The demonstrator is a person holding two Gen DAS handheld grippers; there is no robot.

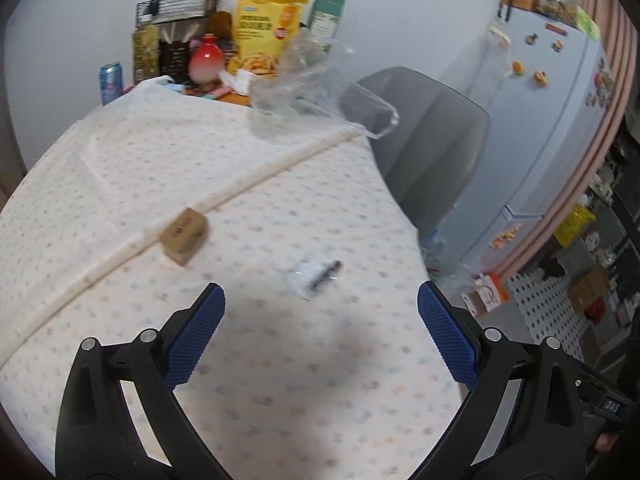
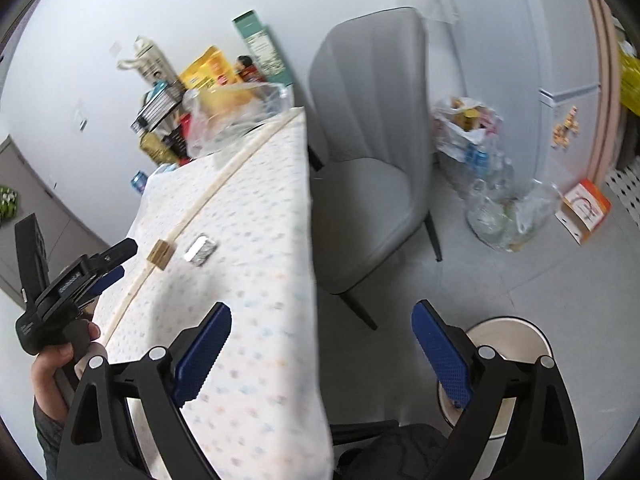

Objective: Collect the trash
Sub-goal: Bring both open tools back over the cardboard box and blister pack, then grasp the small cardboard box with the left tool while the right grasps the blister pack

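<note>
Home dining corner: magnet-covered fridge [image 1: 560,92] at 2 o'clock, grey chair [image 2: 368,152], snack bags [image 1: 264,32] crowding clothed surface [image 1: 240,200].

No legible text (all blurred)

— What colours lie ahead of the left gripper [image 1: 321,304]?
— Blue ribbed pads [image 1: 195,338]; a white tablecloth [image 1: 248,380] with pastel dots; a brown box [image 1: 184,235]; a clear wrapper [image 1: 314,275] with black.
— And beyond?
— A yellow snack bag [image 1: 264,32], a grey chair [image 1: 424,148].
</note>
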